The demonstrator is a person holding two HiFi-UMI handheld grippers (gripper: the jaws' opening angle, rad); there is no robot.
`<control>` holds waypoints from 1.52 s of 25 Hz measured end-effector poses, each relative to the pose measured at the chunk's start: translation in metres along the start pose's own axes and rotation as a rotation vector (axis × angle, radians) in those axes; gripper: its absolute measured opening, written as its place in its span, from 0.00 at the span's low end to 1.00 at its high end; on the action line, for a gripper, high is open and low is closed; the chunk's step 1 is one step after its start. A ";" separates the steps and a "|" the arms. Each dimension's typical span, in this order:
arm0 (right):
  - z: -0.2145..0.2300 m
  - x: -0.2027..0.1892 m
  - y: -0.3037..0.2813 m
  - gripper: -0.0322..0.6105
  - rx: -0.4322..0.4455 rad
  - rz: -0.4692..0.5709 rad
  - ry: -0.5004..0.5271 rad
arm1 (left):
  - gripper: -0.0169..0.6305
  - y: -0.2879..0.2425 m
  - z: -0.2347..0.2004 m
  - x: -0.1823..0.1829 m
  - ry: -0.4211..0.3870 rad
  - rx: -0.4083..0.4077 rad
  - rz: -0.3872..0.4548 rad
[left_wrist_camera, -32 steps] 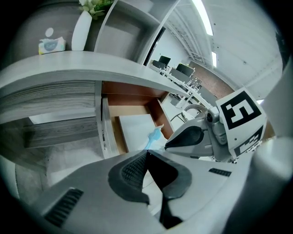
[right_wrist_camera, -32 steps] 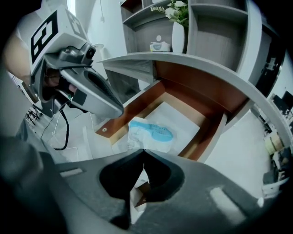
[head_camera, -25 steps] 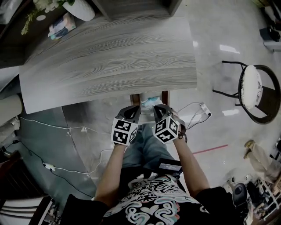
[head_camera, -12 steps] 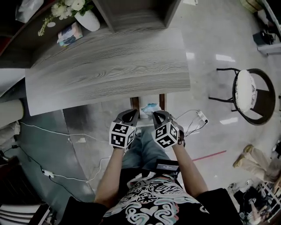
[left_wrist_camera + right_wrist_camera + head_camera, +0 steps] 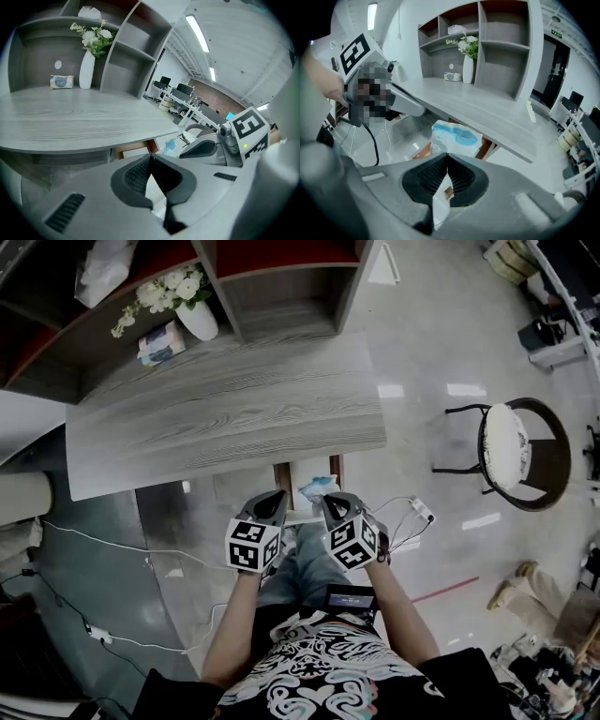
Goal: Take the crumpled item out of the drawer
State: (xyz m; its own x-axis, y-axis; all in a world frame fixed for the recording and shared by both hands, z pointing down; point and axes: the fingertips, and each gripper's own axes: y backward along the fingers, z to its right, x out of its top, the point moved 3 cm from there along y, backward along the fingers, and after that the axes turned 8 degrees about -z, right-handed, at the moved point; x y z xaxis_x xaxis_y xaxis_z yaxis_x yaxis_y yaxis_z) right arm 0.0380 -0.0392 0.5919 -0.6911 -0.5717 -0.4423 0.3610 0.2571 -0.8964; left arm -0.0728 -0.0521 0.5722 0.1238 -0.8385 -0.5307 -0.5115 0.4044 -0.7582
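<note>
Grey bench (image 5: 225,418) upper frame; drawer (image 5: 280,476) open at centre, crumpled packet (image 5: 317,487) inside. Left tongs (image 5: 149,159) and right tongs (image 5: 447,156) pinched closed, seemingly empty. Grasp and lift-out not yet done.

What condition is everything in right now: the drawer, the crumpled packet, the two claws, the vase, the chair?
Drawer: pulled open under the desk.
Crumpled packet: in the drawer, not lifted out.
Left claw: shut, nothing between its jaws.
Right claw: shut, tips right at the packet; a pinch on it cannot be confirmed.
Vase: upright on the desk, holding flowers.
Chair: upright, unoccupied.
</note>
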 end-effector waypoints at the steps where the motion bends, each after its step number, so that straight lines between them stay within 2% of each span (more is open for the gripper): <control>1: -0.002 0.002 0.005 0.06 -0.003 0.006 0.003 | 0.03 0.003 0.002 0.001 -0.002 -0.001 0.006; 9: -0.016 0.014 0.049 0.06 -0.022 0.118 0.036 | 0.03 0.033 0.018 0.012 -0.027 0.000 0.083; 16: -0.010 0.027 0.080 0.06 -0.094 0.191 -0.011 | 0.03 0.057 0.019 0.027 -0.042 0.005 0.167; 22: -0.019 0.027 0.103 0.06 -0.134 0.214 -0.022 | 0.03 0.084 0.024 0.038 -0.069 0.006 0.227; 28: -0.011 0.031 0.129 0.06 -0.206 0.288 -0.143 | 0.03 0.106 0.034 0.043 -0.107 -0.004 0.273; 34: -0.024 0.040 0.145 0.06 -0.219 0.330 -0.138 | 0.03 0.125 0.036 0.058 -0.162 0.002 0.315; 38: -0.021 0.039 0.155 0.06 -0.240 0.363 -0.182 | 0.03 0.137 0.034 0.066 -0.171 0.012 0.342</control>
State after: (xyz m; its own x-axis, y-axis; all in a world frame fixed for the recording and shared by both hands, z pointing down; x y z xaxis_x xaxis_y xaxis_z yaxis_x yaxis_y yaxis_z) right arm 0.0535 -0.0052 0.4354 -0.4181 -0.5330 -0.7355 0.3891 0.6266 -0.6753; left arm -0.1059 -0.0397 0.4200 0.0885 -0.5817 -0.8085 -0.5381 0.6552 -0.5303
